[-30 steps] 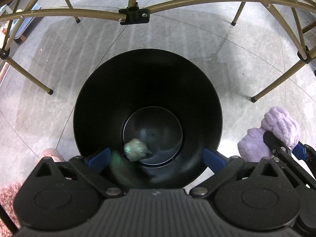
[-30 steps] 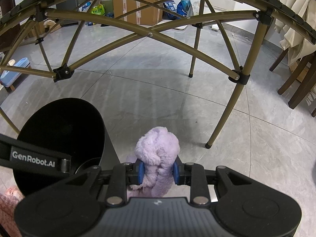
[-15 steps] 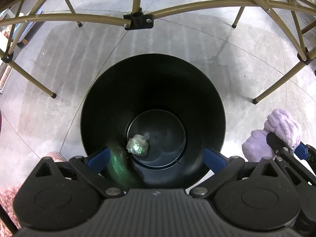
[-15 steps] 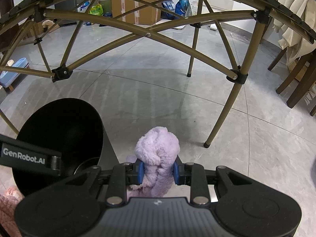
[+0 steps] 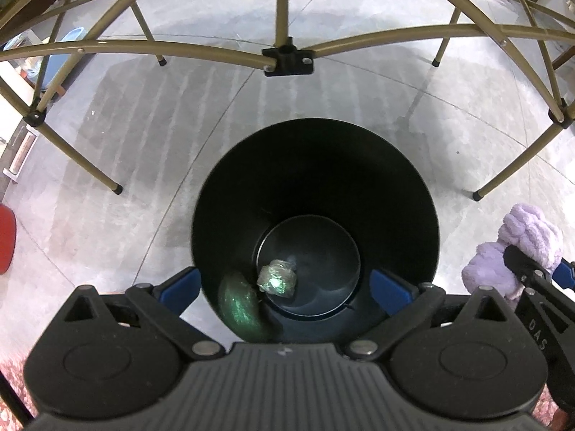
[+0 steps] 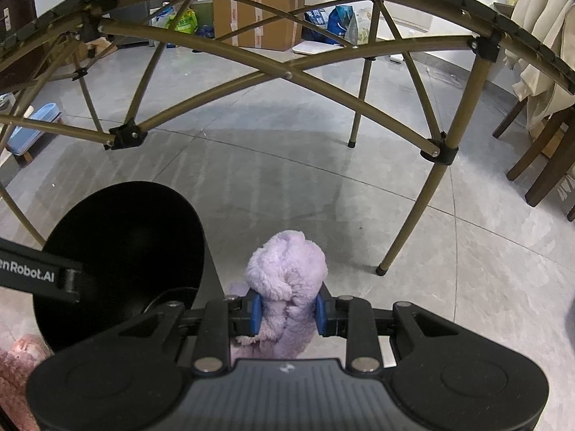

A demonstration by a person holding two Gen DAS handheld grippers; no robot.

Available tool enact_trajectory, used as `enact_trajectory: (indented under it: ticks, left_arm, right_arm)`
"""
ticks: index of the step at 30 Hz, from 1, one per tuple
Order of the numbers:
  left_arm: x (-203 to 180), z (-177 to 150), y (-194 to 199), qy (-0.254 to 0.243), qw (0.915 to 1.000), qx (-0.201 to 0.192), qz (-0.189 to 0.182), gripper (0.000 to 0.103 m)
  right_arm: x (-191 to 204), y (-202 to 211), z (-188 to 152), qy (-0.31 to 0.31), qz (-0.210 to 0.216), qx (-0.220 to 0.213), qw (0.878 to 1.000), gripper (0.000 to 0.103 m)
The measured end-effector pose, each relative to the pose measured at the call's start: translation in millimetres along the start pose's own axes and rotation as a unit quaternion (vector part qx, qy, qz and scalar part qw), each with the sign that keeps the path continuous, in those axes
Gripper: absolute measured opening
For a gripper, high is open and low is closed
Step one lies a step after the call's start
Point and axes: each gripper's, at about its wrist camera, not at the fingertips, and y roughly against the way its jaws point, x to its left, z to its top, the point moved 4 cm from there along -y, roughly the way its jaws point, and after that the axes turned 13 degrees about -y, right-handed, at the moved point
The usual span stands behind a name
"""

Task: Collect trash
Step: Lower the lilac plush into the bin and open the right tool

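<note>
Grey tile floor [image 5: 323, 82] is seen w/ black bin [image 5: 413, 194] at centre; crumpled wrapper [image 5: 277, 281] lies inside. Left gripper [image 5: 284, 287] is spread wide, empty. Right gripper [image 6: 286, 314] is clamped on purple fluffy cloth [image 6: 285, 269], lower centre.

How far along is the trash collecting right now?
Done: one crumpled green wad lies at the bottom of the black bin; the left hand-held gripper above it is open and empty. In hand: the right hand-held gripper clamps a fluffy purple cloth beside the bin. Left: dropping that in.
</note>
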Motion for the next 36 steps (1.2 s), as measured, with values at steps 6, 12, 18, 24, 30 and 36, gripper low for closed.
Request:
enact_trajectory:
  ticks: [6,12,18,24,30,36]
  left_arm:
    - [12.6,-2.3,5.9,0.003,1.0000,-0.007,0.002,0.102]
    - [28.7,-5.0,15.8,0.013,0.9996,-0.025,0.008,0.102]
    - [44.2,-8.4,18.6,0.019,0.9993,-0.029,0.015,0.102]
    - [66.1,-14.7,19.9,0.035,0.9984,-0.035,0.027,0.102]
    - [90.9,-23.2,17.1,0.051,0.9969,-0.034,0.050,0.102]
    - [120.9,-35.9,9.7,0.071,0.9938,-0.030,0.079,0.102]
  right_arm:
    - [8.2,5.5,3.4,0.002,0.001,0.004,1.000,0.027]
    - [18.8,17.7,6.7,0.002,0.023,0.000,1.000,0.028]
    - [36.6,29.8,11.6,0.012,0.045,-0.011,0.999,0.028]
    - [59.3,35.4,15.2,0.021,0.071,-0.008,0.997,0.028]
    - [85.0,34.9,14.9,0.028,0.097,0.009,0.995,0.028]
    - [109.0,31.3,11.7,0.032,0.113,0.028,0.993,0.028]
